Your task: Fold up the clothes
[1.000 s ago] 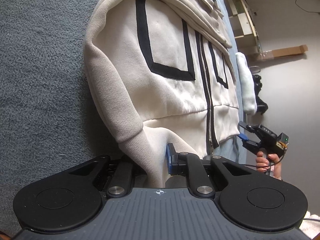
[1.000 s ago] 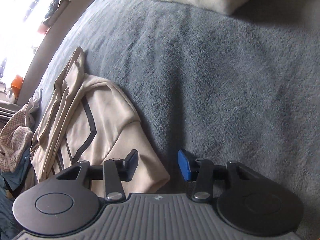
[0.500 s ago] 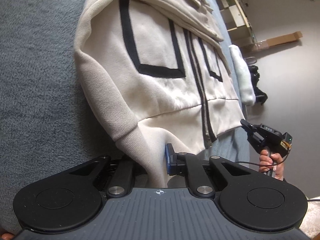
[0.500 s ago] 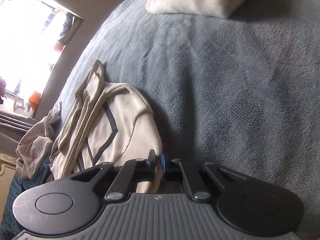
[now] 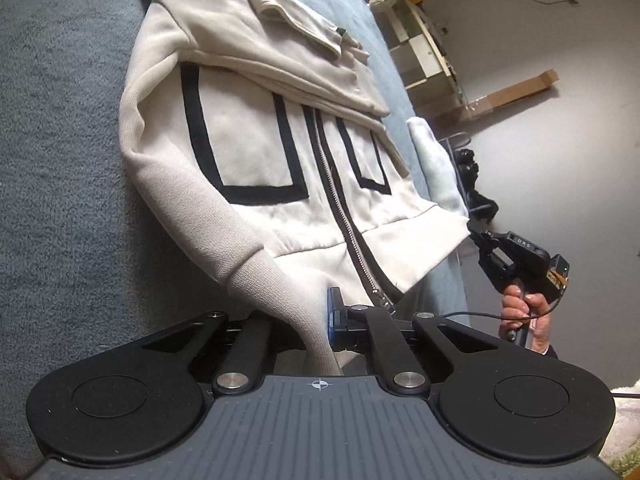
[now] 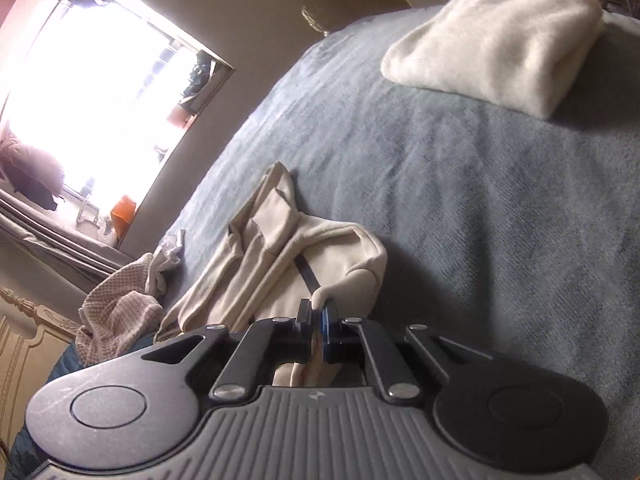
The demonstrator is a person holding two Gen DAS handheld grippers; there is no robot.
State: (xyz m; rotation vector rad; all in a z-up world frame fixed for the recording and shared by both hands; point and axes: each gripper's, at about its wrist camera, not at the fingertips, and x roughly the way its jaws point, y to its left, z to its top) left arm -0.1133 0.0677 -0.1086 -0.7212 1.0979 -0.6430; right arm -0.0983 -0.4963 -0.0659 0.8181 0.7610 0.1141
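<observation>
- The cream zip-up hoodie [image 5: 256, 152] with black line trim lies face up on a grey-blue blanket [image 5: 60, 128] that covers the bed, its zipper [image 5: 340, 216] closed and running toward the hem.
- One ribbed cuff of the hoodie [image 5: 280, 288] hangs between the jaws of the left gripper [image 5: 316, 322]; the jaws are pressed together on this fabric, and the blue pad [image 5: 331, 318] touches the cloth.
- The hem corner on the other side of the hoodie is lifted off the blanket and pulled toward the right gripper [image 5: 486, 246], which is seen far to the right in the left wrist view, with a hand [image 5: 522, 314] around its handle.
- In the right wrist view the right gripper [image 6: 317, 322] is clamped on a fold of the same cream fabric; a small bulge of cloth stands out above the two fingertips.
- In this view the hoodie [image 6: 296, 256] stretches away from the gripper, bunched in long folds.
- A folded white garment [image 6: 500, 56] rests on the blanket well apart from the hoodie, near the far edge of the bed.
- A checked pinkish cloth [image 6: 120, 312] lies crumpled just beside the hoodie, at the edge of the bed.
- A bright window [image 6: 92, 112] is behind the bed, and a pale shelf unit [image 5: 424, 52] stands on the floor beside it.
</observation>
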